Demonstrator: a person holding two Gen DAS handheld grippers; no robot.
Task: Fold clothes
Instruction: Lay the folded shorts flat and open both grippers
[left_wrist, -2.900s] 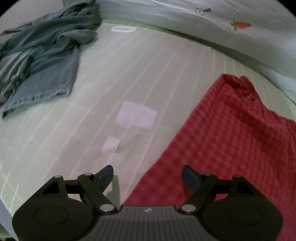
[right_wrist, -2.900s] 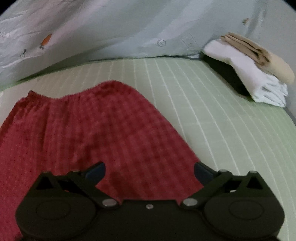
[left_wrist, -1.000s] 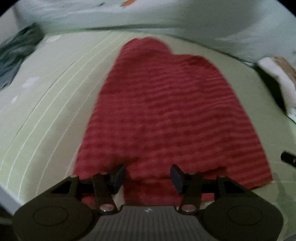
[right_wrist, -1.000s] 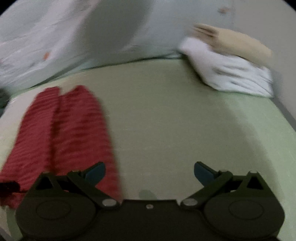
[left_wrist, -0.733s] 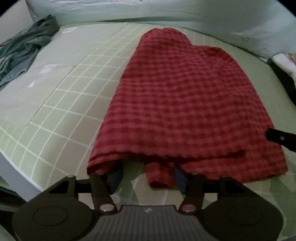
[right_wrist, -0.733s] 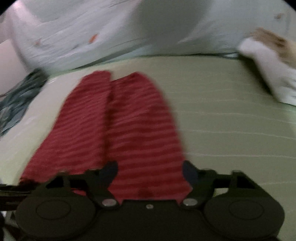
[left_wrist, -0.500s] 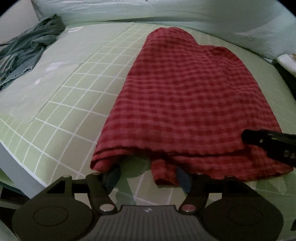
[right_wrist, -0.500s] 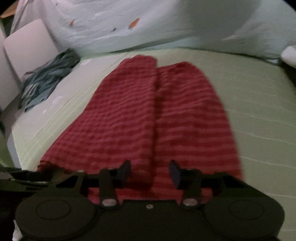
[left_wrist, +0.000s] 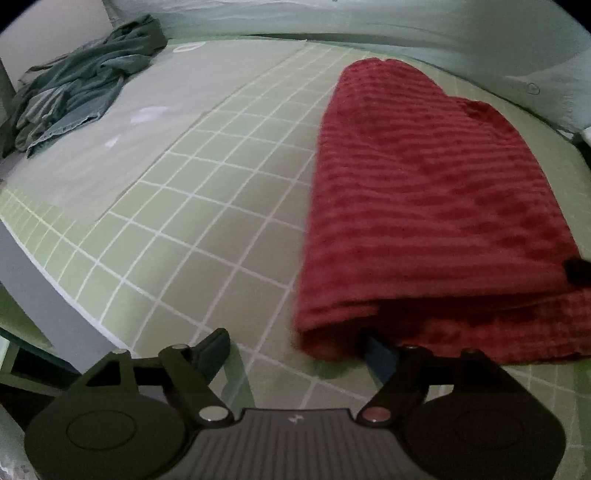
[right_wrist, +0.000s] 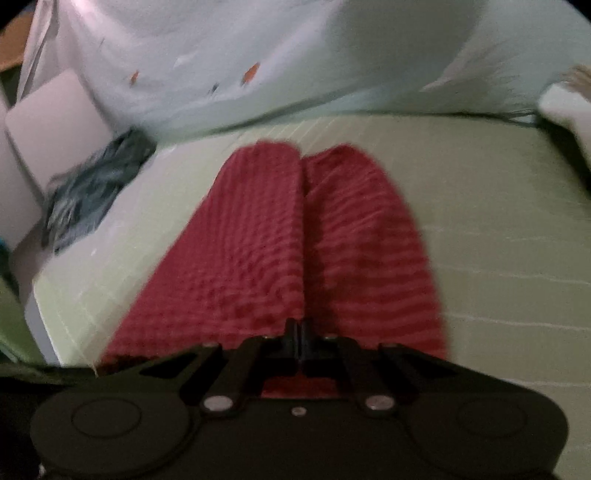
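So the right tongs were pressed together, having just closed, pinching the near hem of the red checked shorts right at the seam between the two halves. Left tongs were spread, having just been opening, with the right-hand finger tucked under the near left corner of the shorts and the other finger over bare sheet, so nothing gripped there. The shorts lay folded lengthwise on the green grid-pattern bed sheet, running away toward the pale quilt at the back. A crumpled heap of blue-grey clothes sat well apart at the far left corner of the bed.
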